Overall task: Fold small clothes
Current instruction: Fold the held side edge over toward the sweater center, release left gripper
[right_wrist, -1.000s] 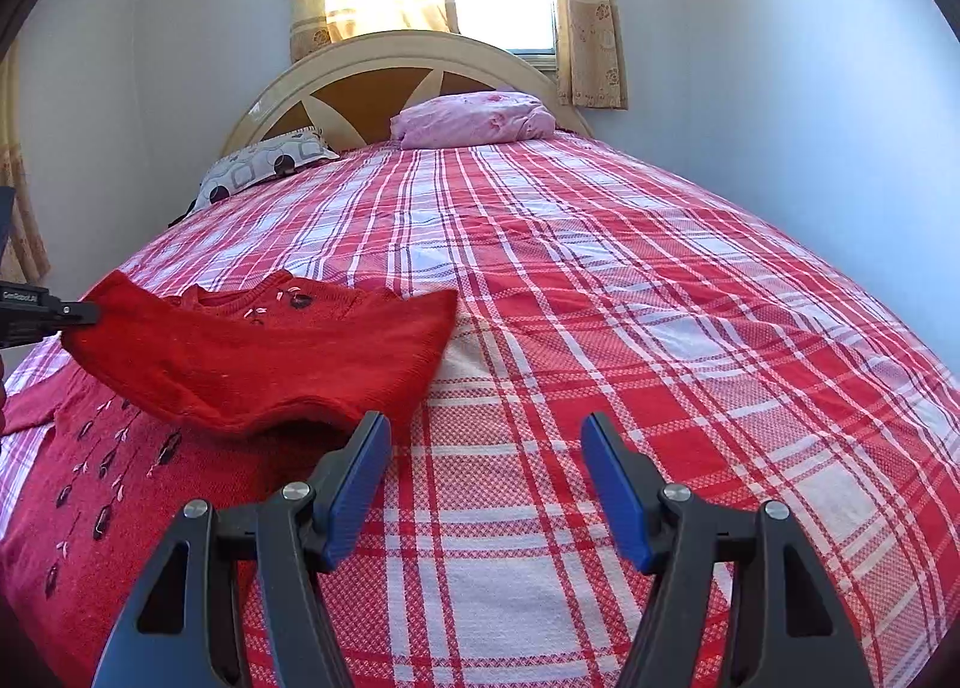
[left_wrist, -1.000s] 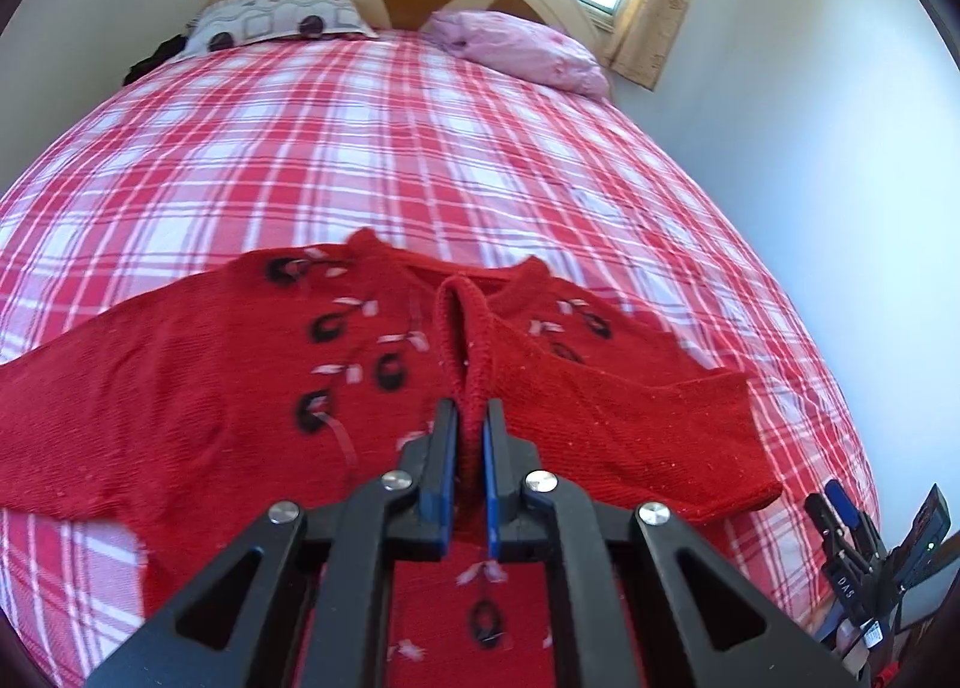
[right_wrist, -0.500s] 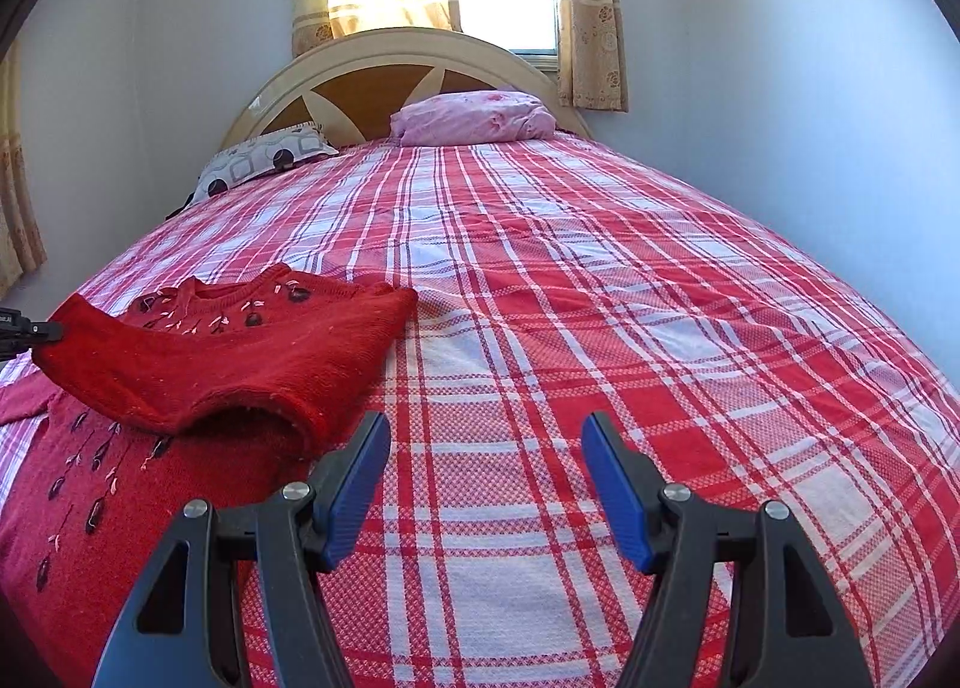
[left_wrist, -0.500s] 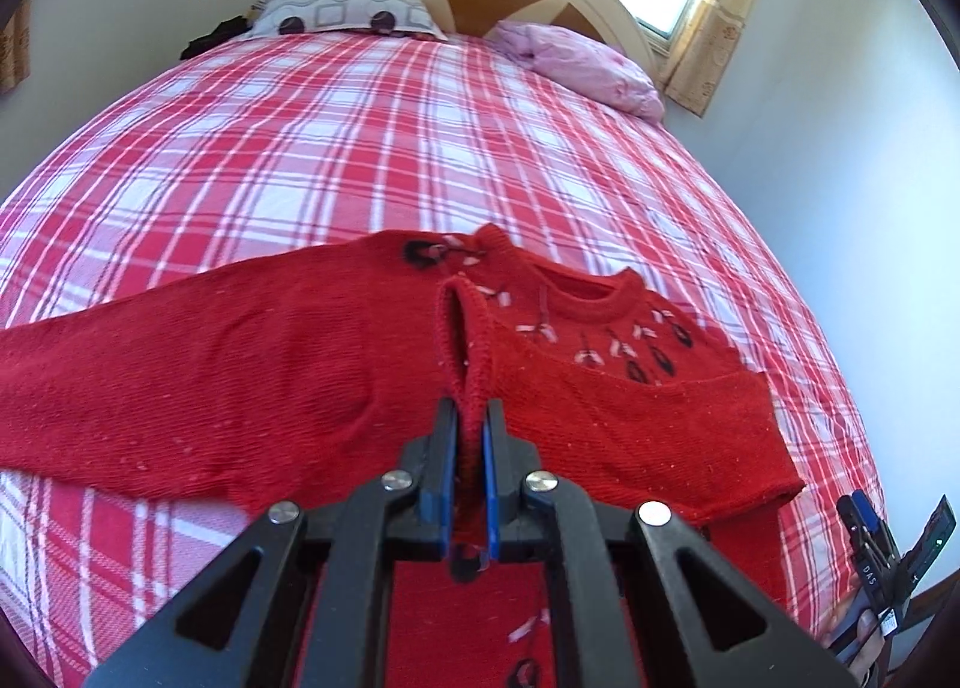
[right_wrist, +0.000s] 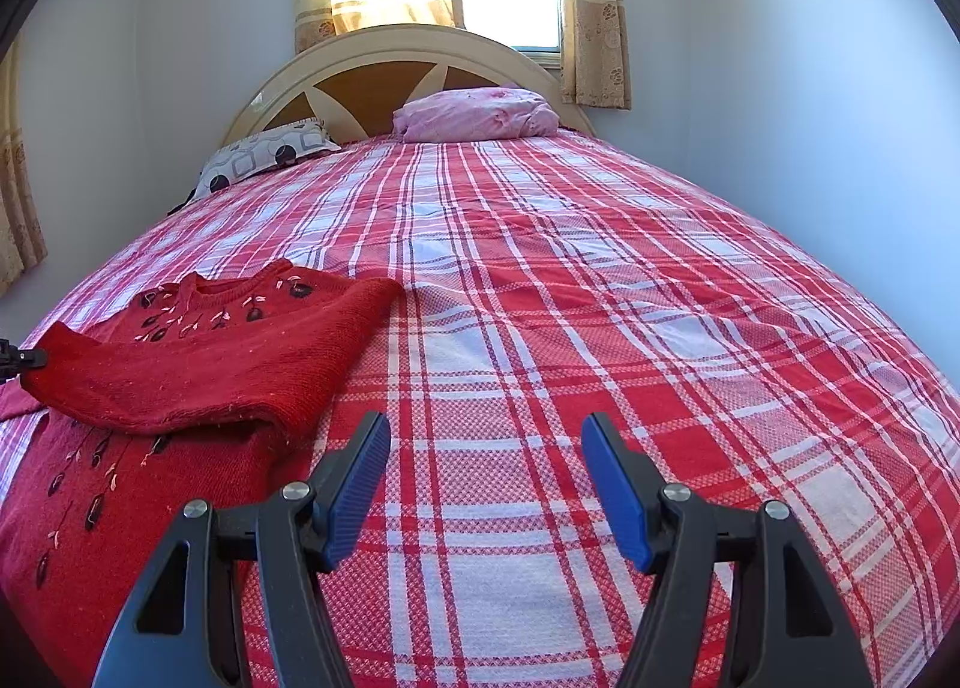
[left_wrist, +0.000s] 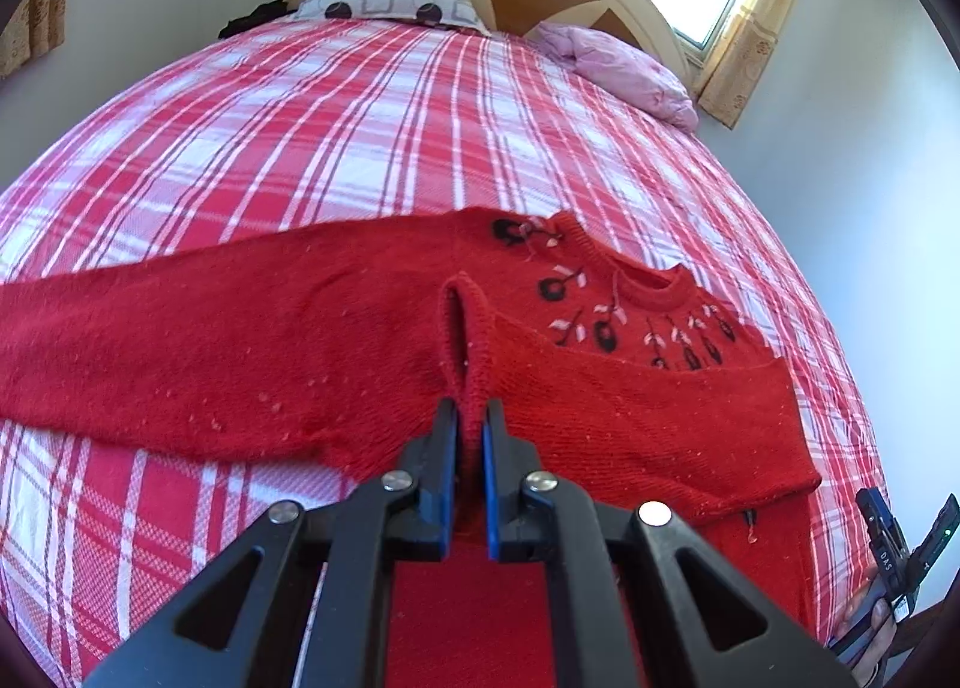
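Left wrist view: the left tool [left_wrist: 470, 418] is clamped on the cuff [left_wrist: 465, 328] of the red sweater [left_wrist: 630, 412], which lies on the plaid bed [left_wrist: 360, 117].

Right wrist view: the right tool [right_wrist: 486, 484] stands open over bare bedspread, holding nothing, with the sweater just beside it at the left.

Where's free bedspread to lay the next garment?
Free: the bedspread right of the sweater, up to the pillows, including under the open right gripper. Crowded: near-left corner, where the sweater lies and the left gripper pinches its cuff.
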`<state>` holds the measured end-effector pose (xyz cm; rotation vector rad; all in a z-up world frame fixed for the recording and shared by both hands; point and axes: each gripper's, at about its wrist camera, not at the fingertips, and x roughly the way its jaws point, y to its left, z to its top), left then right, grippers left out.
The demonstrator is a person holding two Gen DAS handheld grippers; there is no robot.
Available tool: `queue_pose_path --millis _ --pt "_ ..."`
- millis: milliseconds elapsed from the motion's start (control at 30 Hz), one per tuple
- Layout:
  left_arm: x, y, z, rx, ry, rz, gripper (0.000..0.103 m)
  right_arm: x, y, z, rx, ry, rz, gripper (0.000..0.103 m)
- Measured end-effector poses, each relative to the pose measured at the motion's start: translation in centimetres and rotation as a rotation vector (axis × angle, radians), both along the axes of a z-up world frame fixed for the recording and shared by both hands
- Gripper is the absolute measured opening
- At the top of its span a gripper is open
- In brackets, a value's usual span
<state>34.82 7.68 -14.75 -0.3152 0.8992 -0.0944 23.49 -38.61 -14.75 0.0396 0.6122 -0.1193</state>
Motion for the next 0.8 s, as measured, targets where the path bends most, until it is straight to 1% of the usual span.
queue_pose_path --millis 100,333,467,567,800 --pt "-0.2 0.1 -1.2 0.002 0.023 0.006 0.008 0.0 0.1 0.0 -0.007 0.001 0.001 0.067" --pt "-0.1 1.3 -3.0 -0.022 0.052 0.035 0.008 -0.1 0.4 0.1 -0.014 0.003 0.001 0.067" --pt "0.0 1.2 -3.9 -0.005 0.064 0.038 0.008 0.0 0.7 -0.1 -0.025 0.018 0.012 0.067" --pt "-0.2 0.8 -3.8 0.026 0.049 0.029 0.008 0.3 1.0 -0.3 -0.033 0.032 0.02 0.067" --pt "-0.4 1.1 -2.5 0.043 0.008 0.002 0.008 0.7 1.4 -0.7 -0.048 0.057 0.028 0.067"
